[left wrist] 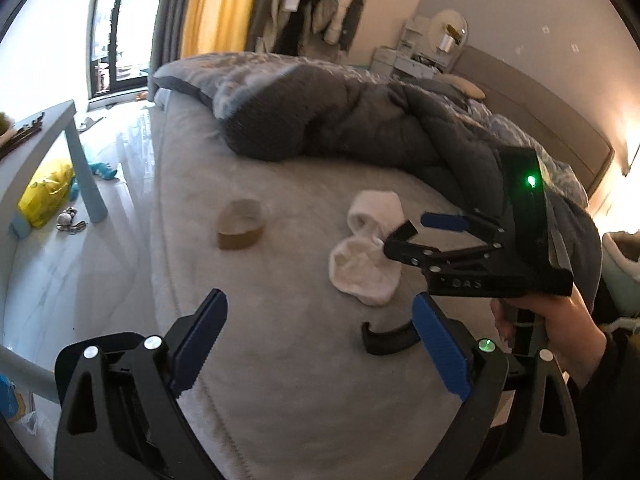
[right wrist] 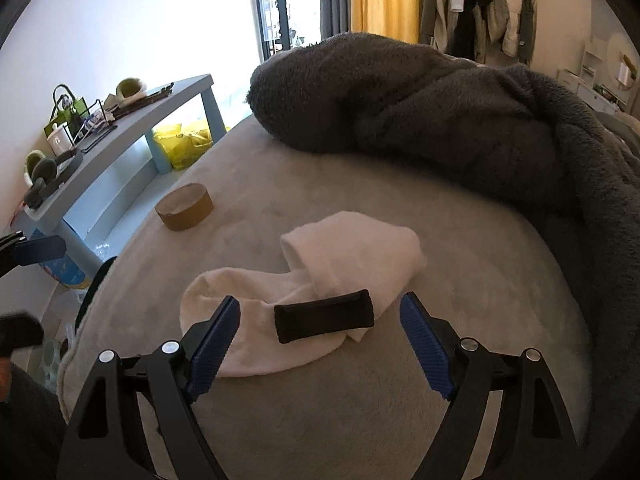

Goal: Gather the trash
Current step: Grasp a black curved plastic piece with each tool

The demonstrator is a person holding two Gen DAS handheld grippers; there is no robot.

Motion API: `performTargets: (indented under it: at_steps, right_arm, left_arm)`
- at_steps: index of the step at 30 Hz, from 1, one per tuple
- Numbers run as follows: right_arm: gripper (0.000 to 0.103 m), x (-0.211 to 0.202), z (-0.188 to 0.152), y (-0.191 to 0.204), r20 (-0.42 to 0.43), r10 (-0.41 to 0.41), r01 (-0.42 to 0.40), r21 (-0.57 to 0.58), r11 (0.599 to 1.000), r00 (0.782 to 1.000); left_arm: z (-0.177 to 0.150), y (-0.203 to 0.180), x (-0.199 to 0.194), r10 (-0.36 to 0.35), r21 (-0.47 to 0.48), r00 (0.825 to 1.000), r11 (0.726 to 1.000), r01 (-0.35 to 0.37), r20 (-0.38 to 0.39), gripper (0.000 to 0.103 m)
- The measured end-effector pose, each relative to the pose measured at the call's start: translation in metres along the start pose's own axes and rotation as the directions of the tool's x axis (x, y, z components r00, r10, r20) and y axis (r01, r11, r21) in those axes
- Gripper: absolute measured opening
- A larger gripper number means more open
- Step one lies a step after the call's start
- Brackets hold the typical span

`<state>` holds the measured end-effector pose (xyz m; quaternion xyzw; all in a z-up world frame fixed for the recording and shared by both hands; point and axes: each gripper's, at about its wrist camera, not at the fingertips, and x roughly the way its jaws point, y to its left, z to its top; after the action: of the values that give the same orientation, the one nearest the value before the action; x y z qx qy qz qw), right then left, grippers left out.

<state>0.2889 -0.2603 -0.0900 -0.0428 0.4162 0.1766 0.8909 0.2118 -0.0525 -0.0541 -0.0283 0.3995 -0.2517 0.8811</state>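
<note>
Blue-padded jaws of the left gripper (left wrist: 320,344) sit closest to the lens, spread wide with nothing between them, just hanging over the grey bedsheet (left wrist: 280,400). Same deal with the right gripper (right wrist: 320,338): open, empty, hovering just above the white cloth (right wrist: 320,280) that's crumpled mid-bed. So honestly I'd say the collecting has barely started, nothing picked up as far as I can see.

What's lying around: the white cloth, a small black curved piece (right wrist: 323,317) resting on top of it, and an empty brown tape roll (right wrist: 185,207) a bit further off toward the bed edge. All three untouched. My guess is the right gripper goes for the black piece or the cloth first, since it's lined up right over them. No bin or bag for trash that I can definitely identify, though there's a yellow plastic bag (right wrist: 182,142) under the blue side table (right wrist: 132,128).
</note>
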Motion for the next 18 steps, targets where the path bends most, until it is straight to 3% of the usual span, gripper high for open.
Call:
performTargets:
  at_steps: [4, 12, 18]
  right_arm:
    - [0.064, 0.004, -0.003, -0.002, -0.013, -0.003, 0.003, 0.000, 1.000, 1.000]
    - [0.051, 0.005, -0.005, -0.002, -0.007, 0.024, -0.024, -0.003, 1.000, 1.000]
    - [0.048, -0.001, -0.007, -0.009, 0.002, 0.020, -0.020, 0.015, 1.000, 1.000]
  left_arm:
    - [-0.004, -0.012, 0.012, -0.032, 0.027, 0.999, 0.999, 0.033, -0.040, 0.095]
    - [-0.014, -0.031, 0.037, -0.052, 0.063, 0.991, 0.996, 0.060, -0.126, 0.095]
    - [-0.019, -0.039, 0.053, -0.037, 0.078, 0.986, 0.996, 0.050, -0.164, 0.091]
